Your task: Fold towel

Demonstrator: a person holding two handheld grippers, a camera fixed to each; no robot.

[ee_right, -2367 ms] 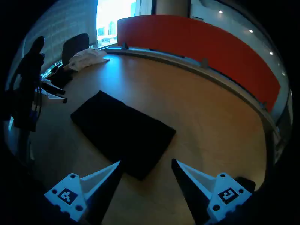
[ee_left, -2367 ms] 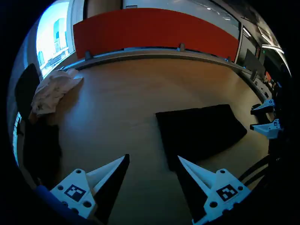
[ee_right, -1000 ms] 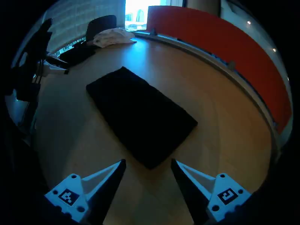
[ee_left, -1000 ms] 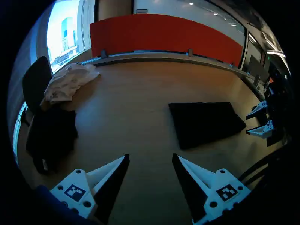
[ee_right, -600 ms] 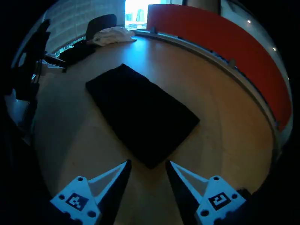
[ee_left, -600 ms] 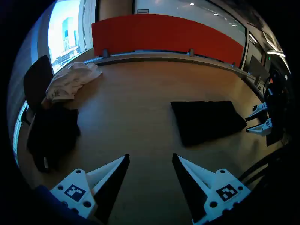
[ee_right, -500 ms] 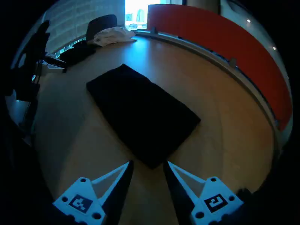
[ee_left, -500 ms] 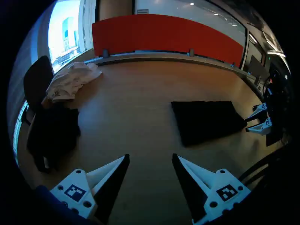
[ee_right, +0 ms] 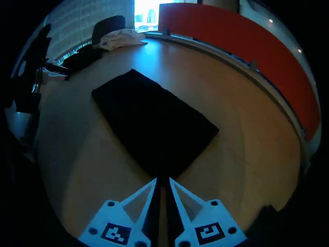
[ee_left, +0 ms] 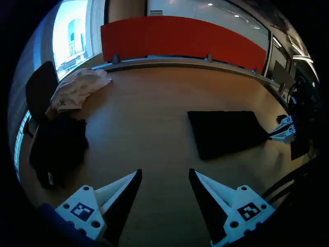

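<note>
Towel (ee_right: 152, 123) corner pinched by right gripper (ee_right: 162, 180), left gripper (ee_left: 164, 171) fingers spread, wide table (ee_left: 144, 103) beyond.

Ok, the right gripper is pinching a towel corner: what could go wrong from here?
The right gripper holds only the corner tip of the black towel; it may slip out on lifting.
The left gripper is open and off the towel; a one-corner pull could drag or skew it across the table.
</note>
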